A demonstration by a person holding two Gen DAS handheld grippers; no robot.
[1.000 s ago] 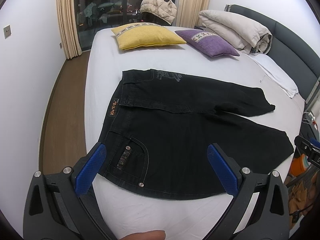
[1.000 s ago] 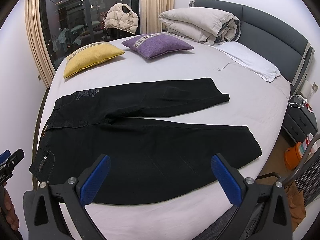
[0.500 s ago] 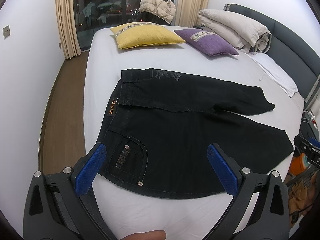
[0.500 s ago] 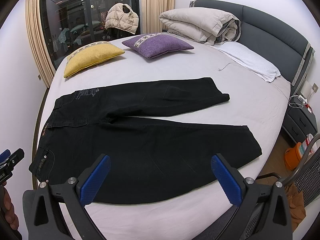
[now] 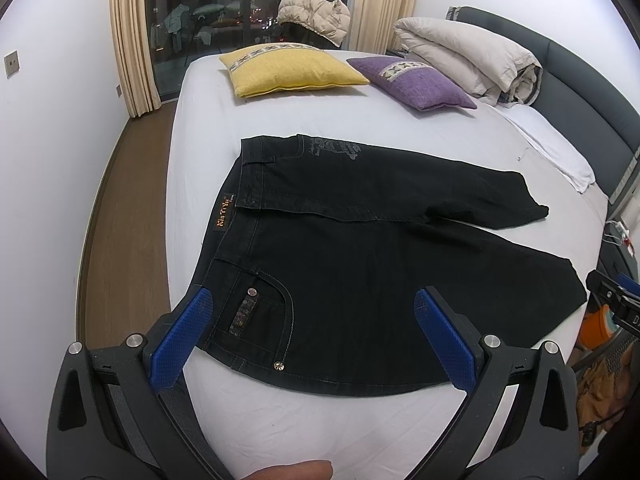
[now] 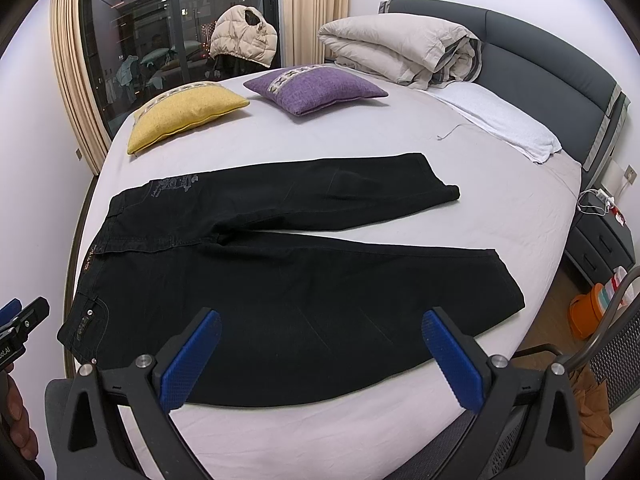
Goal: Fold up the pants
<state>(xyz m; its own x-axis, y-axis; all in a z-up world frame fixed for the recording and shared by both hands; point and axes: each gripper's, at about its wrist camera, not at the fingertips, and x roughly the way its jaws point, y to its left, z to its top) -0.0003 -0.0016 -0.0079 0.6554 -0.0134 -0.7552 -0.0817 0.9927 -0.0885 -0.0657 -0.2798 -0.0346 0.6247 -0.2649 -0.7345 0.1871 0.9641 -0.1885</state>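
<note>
Black pants (image 5: 360, 264) remain spread flat across the white bed (image 5: 280, 424), unchanged from a second ago, as the left gripper (image 5: 316, 336) and right gripper (image 6: 320, 354) still hover above, jaws wide, empty.

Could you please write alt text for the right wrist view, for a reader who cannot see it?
Black pants lie flat and unfolded on a white bed, legs spread apart, with the open right tongs above the near leg. Yellow and purple cushions sit behind.
</note>
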